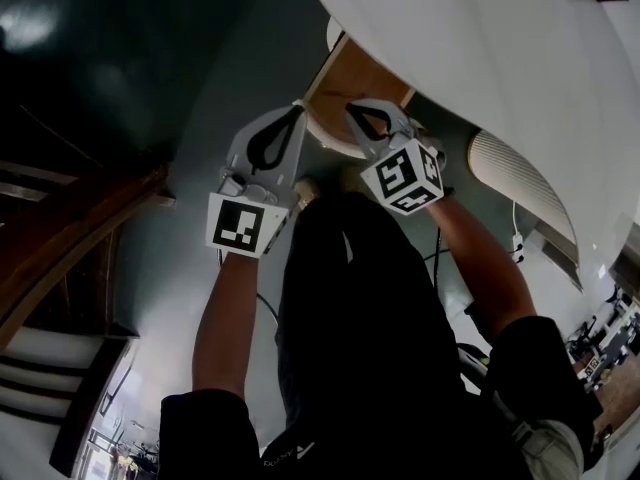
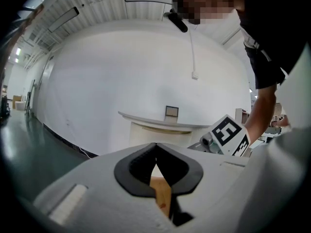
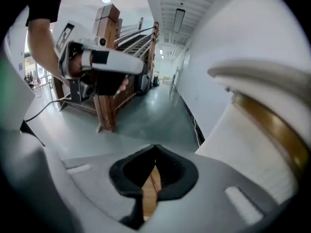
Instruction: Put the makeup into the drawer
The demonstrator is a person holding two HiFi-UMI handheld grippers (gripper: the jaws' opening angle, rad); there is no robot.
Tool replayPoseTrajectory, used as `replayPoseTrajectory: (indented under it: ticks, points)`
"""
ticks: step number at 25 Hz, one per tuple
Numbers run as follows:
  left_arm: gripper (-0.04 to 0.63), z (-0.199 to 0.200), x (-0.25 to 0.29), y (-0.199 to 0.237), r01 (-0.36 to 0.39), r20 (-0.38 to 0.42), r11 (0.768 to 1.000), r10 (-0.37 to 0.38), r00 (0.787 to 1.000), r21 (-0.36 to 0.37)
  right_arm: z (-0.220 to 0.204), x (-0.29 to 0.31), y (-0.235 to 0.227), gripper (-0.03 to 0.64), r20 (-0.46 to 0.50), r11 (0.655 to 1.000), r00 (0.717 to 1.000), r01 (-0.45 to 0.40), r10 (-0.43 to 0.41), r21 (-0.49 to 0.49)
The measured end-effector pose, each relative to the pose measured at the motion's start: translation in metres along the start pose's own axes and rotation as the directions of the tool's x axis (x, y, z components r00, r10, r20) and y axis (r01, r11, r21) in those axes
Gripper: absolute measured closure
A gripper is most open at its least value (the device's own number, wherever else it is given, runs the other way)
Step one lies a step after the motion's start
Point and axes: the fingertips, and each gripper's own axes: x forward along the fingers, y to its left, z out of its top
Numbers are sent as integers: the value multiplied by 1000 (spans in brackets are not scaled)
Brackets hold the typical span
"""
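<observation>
No makeup shows in any view. In the head view my left gripper (image 1: 298, 108) and right gripper (image 1: 352, 108) are held side by side, pointing at a wooden panel (image 1: 352, 80) under a white curved counter (image 1: 480, 38). Whether that panel is a drawer I cannot tell. Both grippers are shut, tips touching, with nothing between them. The left gripper view has its shut jaws (image 2: 155, 144) facing a white curved console (image 2: 160, 123) against a white wall. From the right gripper view, the shut jaws (image 3: 155, 147) point along the floor beside the counter's wood-trimmed edge (image 3: 272, 125).
A small picture frame (image 2: 171, 111) stands on the console. A wooden staircase (image 3: 114, 57) rises beyond the left gripper (image 3: 104, 62) in the right gripper view. A cable (image 3: 48, 103) runs over the grey-green floor (image 3: 155, 110). The person's dark trousers (image 1: 360, 348) fill the lower head view.
</observation>
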Motion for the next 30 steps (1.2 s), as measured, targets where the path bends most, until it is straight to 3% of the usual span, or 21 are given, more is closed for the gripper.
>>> replayPoseTrajectory:
  ticks: [5, 12, 16, 19, 23, 30]
  points:
    - [584, 50, -17, -23, 6, 33, 1000, -7, 999, 11, 72, -71, 2, 614, 156, 1000, 987, 26, -26, 5]
    - [584, 121, -36, -58, 24, 91, 999, -27, 996, 38, 139, -160, 4, 614, 346, 999, 937, 20, -34, 46]
    - [584, 156, -48, -74, 30, 115, 998, -37, 993, 61, 170, -202, 5, 614, 455, 995, 890, -11, -36, 100]
    - [584, 179, -57, -86, 31, 145, 997, -40, 989, 64, 191, -231, -1, 614, 542, 981, 836, -28, -82, 192]
    - [584, 205, -68, -97, 50, 172, 995, -64, 983, 86, 217, -262, -7, 614, 613, 973, 781, -27, -121, 227]
    - [584, 239, -81, -110, 63, 207, 992, -86, 975, 111, 235, -303, -8, 614, 661, 968, 732, -6, -166, 250]
